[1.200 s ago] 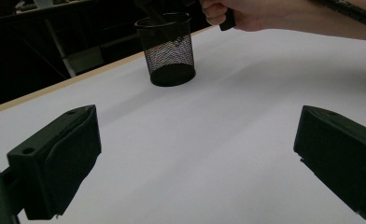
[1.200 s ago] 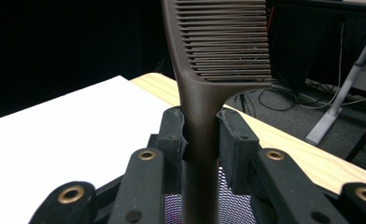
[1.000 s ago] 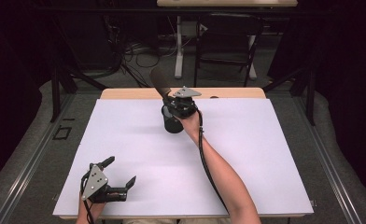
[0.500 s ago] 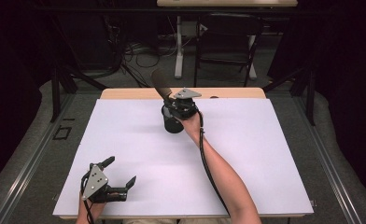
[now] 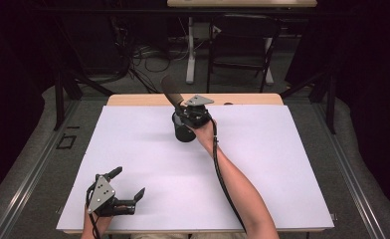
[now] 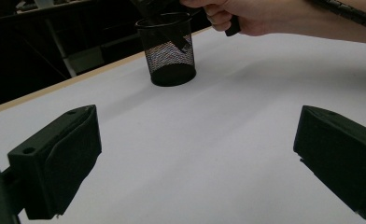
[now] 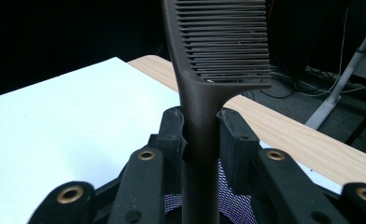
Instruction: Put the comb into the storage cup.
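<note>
Nearest you, your left gripper [image 5: 125, 193] rests on the white table [image 5: 282, 169] at the front-left corner, its jaws spread wide with nothing between them. Farther out, near the far edge, your right gripper [image 7: 202, 128] pinches the dark comb [image 7: 221, 42] by its handle, directly above the black mesh cup [image 6: 169, 51]. The comb looks light, stiff and smooth, likely slippery; grip the narrow handle just below the teeth, never the teeth.

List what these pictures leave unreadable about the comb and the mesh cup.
- Comb lower end: in the right gripper view, hidden behind the right hand-held gripper.
- Comb's top: cut off by that view's upper edge.
- Mesh cup contents: in the left gripper view, dark mesh obscures them.
- Cup in the high view: mostly covered by the gripper.
</note>
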`<move>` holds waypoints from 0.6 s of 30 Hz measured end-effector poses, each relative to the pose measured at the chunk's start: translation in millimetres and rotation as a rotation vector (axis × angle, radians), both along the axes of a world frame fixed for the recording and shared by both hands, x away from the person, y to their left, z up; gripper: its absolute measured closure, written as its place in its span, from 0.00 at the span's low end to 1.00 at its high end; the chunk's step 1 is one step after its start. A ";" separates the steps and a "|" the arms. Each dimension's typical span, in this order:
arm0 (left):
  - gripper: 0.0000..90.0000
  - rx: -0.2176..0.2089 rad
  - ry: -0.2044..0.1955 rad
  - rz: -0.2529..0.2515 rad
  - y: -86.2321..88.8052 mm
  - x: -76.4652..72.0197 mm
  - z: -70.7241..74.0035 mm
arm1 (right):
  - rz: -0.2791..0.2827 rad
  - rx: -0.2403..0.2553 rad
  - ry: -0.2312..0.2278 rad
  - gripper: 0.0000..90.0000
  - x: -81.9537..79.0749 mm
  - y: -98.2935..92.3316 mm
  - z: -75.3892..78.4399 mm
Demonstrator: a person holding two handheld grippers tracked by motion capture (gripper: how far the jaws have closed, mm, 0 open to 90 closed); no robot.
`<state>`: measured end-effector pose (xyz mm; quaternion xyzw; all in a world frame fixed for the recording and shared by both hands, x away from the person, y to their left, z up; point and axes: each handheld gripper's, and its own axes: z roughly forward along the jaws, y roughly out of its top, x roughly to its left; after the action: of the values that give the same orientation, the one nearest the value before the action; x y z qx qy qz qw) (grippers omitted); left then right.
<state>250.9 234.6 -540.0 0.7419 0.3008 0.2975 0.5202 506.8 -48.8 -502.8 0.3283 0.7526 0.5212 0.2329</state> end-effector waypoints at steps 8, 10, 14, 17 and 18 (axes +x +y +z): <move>0.01 0.002 0.000 0.000 0.1 0.1 0.0 | 0.001 -0.009 0.008 0.80 -0.2 -0.5 -1.4; 0.01 0.001 0.000 0.000 0.0 0.1 -0.1 | 0.000 -0.008 0.008 0.80 -0.1 -0.8 -1.6; 0.01 0.002 0.000 0.000 -0.2 0.0 -0.1 | -0.001 -0.011 0.008 0.80 -0.1 -1.3 -1.9; 0.01 0.002 0.001 0.000 0.0 0.2 -0.1 | 0.000 -0.014 0.009 0.80 -0.5 -1.2 -2.0; 0.01 0.002 0.001 0.000 0.0 0.2 -0.1 | -0.001 -0.017 0.008 0.80 -0.7 -1.1 -2.2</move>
<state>251.1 234.7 -540.2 0.7425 0.3005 0.2975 0.5196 506.2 -49.9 -505.0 0.3286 0.7578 0.5133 0.2331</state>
